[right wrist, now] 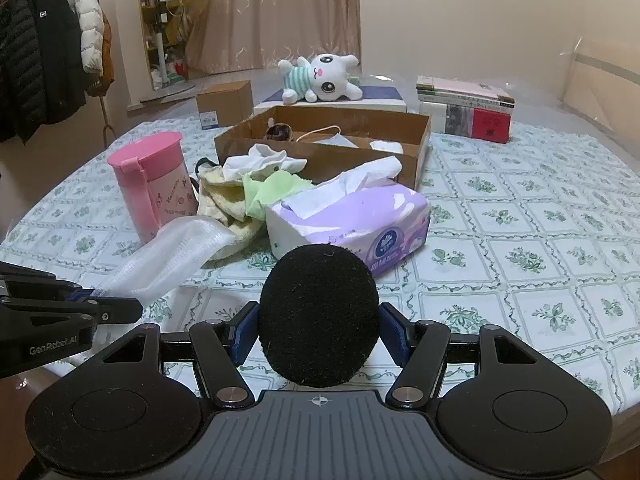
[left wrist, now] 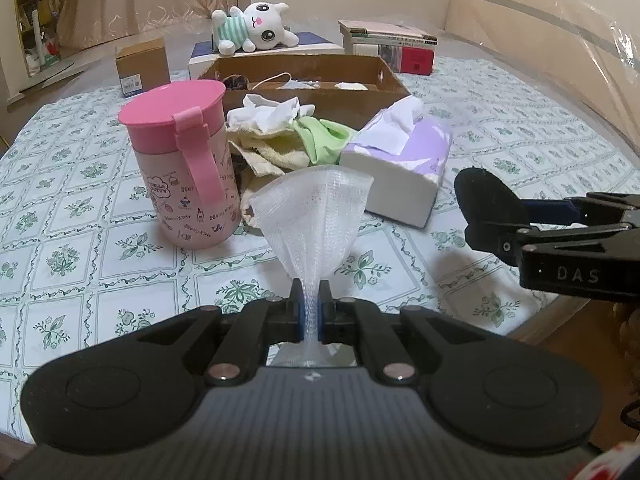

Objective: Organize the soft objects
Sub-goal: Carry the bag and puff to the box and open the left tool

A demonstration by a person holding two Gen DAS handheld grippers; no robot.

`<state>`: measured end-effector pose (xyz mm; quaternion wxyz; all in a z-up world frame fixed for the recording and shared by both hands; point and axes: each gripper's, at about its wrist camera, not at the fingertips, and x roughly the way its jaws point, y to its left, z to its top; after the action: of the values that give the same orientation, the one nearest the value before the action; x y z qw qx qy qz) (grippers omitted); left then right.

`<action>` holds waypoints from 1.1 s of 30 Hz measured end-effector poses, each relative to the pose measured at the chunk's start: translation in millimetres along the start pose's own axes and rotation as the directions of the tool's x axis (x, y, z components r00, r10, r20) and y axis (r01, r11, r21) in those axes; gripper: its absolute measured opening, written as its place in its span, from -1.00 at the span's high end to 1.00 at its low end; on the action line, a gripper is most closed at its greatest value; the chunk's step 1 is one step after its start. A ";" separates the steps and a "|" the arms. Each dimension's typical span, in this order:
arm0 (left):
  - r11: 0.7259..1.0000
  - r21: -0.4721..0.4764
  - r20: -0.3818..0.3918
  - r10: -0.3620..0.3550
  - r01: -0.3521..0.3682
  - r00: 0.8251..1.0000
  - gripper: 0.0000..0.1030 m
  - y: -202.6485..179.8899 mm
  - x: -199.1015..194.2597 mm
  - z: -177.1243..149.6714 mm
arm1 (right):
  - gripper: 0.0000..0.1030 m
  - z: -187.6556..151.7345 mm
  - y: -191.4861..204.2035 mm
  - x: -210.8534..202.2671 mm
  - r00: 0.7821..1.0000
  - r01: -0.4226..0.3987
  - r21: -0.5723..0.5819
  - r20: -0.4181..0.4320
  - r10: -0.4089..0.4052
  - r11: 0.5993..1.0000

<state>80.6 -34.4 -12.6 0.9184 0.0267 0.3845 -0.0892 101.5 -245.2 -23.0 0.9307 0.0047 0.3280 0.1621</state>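
My left gripper (left wrist: pixel 310 312) is shut on the pinched end of a white foam wrap sheet (left wrist: pixel 316 208), which fans out above the table. The same white foam sheet (right wrist: pixel 172 252) juts from the left gripper (right wrist: pixel 116 304) at the left of the right wrist view. My right gripper (right wrist: pixel 319 328) is shut on a round black sponge pad (right wrist: pixel 319 312), and that black pad (left wrist: pixel 486 196) shows at the right of the left wrist view. A pile of cloths (left wrist: pixel 280 136), white, yellow and green, lies in front of an open cardboard box (left wrist: pixel 304 70). A white plush toy (left wrist: pixel 256 26) lies behind the box.
A pink lidded cup (left wrist: pixel 186 164) stands left of the cloths. A purple tissue pack (left wrist: pixel 404 164) lies to their right. A small brown box (left wrist: pixel 142 66) and a stack of books (left wrist: pixel 394 46) sit at the back. The table edge (left wrist: pixel 540 312) curves near right.
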 end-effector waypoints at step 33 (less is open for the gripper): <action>0.979 0.134 0.020 -0.159 0.155 0.987 0.90 66.1 67.7 258.7 | -0.23 192.7 -71.3 91.2 0.996 -0.068 0.029 0.065 0.066 0.997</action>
<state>320.8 -9.6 119.8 0.9104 0.0554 0.3647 -0.1871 307.5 -266.1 64.4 0.9345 0.0352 0.3002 0.1877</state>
